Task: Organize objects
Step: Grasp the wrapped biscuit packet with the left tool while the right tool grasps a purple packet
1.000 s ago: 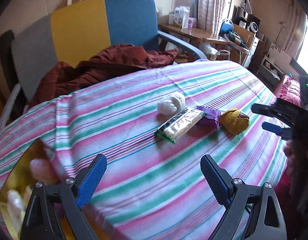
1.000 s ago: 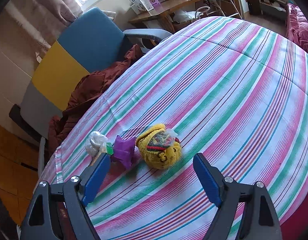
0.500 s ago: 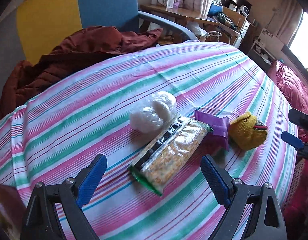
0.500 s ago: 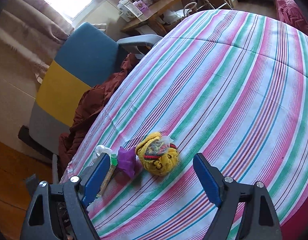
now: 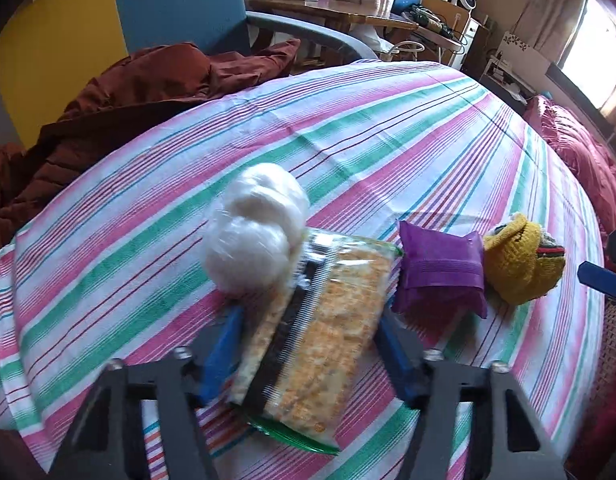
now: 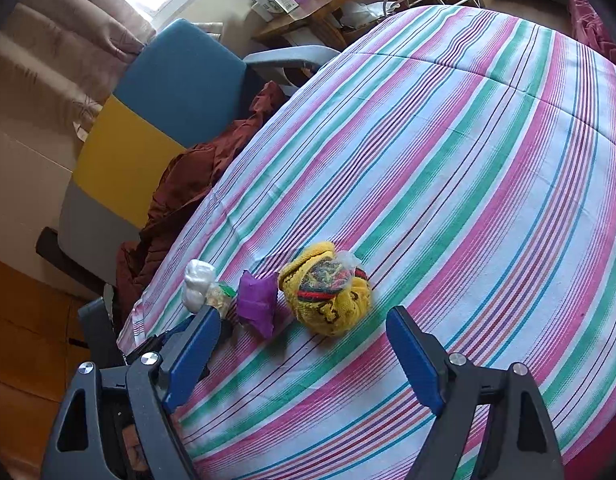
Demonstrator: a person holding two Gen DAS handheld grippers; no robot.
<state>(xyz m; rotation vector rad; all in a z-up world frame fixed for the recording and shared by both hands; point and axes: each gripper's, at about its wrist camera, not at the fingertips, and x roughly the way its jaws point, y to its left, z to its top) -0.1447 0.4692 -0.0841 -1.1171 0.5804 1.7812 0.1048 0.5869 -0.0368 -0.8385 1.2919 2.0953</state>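
- Four items sit in a row on the striped tablecloth [image 5: 388, 128]: a white wrapped bundle [image 5: 256, 232], a clear snack packet [image 5: 320, 340], a purple pouch [image 5: 440, 272] and a yellow knitted ball [image 5: 520, 264].
- Left gripper [image 5: 308, 352], bottom centre of the left wrist view, straddles the snack packet. The packet's long axis runs from lower centre up toward the white bundle, roughly along the gripper's pointing line, so the jaws cross its short width.
- Its jaws have just been closing, with the packet between them. Both blue pads sit tight against the packet's two long edges; reads as a pinch on the packet, which lies flat on the cloth, not lifted.
- White bundle touches the packet's far left corner; purple pouch lies just beside its upper right. A lift may nudge either one.
- Right gripper [image 6: 304, 356], lower centre of the right wrist view, is spread wide and holds nothing. The yellow ball [image 6: 326, 288] lies just ahead of its gap, apart from both pads.
- Judgement: left hand is the nearer to the packet; right is the nearer to the yellow ball.
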